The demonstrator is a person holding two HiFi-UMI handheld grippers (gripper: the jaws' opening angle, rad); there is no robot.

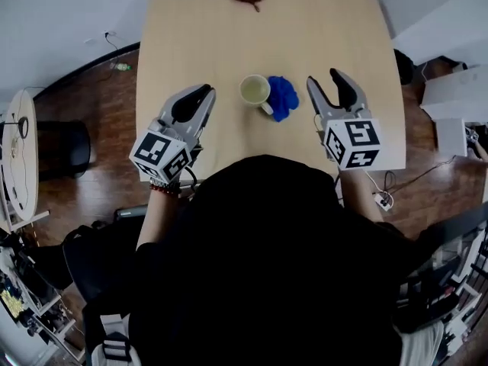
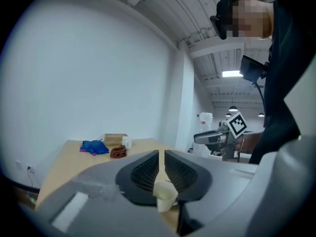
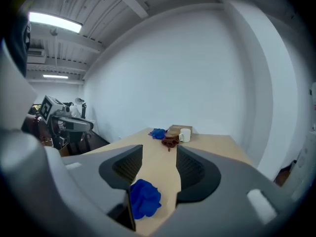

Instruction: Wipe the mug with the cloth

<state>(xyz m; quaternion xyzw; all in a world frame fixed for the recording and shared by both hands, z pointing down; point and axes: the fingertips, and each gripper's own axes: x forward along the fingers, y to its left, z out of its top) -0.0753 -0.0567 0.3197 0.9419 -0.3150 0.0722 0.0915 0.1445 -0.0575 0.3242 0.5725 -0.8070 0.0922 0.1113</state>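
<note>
1. The mug (image 1: 255, 91), pale and upright, stands on the wooden table (image 1: 229, 44) a little nearer to us than the middle. In the head view its handle points toward about 5 o'clock. The left gripper view shows it (image 2: 164, 195) low down, on the table below the jaws.
2. At the mug's 9 o'clock we hold the left gripper (image 1: 204, 91), well apart from it and pointing toward 12 o'clock. In its own view the left gripper (image 2: 161, 153) has its jaws nearly together, with only a narrow slit between the ribbed pads and nothing in that slit.
3. At the mug's 3 o'clock lies the blue cloth (image 1: 284, 97), crumpled and touching the mug by the handle. The right gripper view shows it (image 3: 144, 198) lying on the table under the jaws, with no pad touching it.
4. At the cloth's 3 o'clock we hold the right gripper (image 1: 323, 78), also pointing toward 12 o'clock. Its own view shows the right gripper (image 3: 159, 148) with jaws wide apart and empty.
5. At 12 o'clock, at the table's far end, we see a second blue rag (image 3: 158, 133), a brown rag (image 3: 170, 142), a white cup (image 3: 185, 135) and a cardboard box (image 3: 178, 130).
</note>
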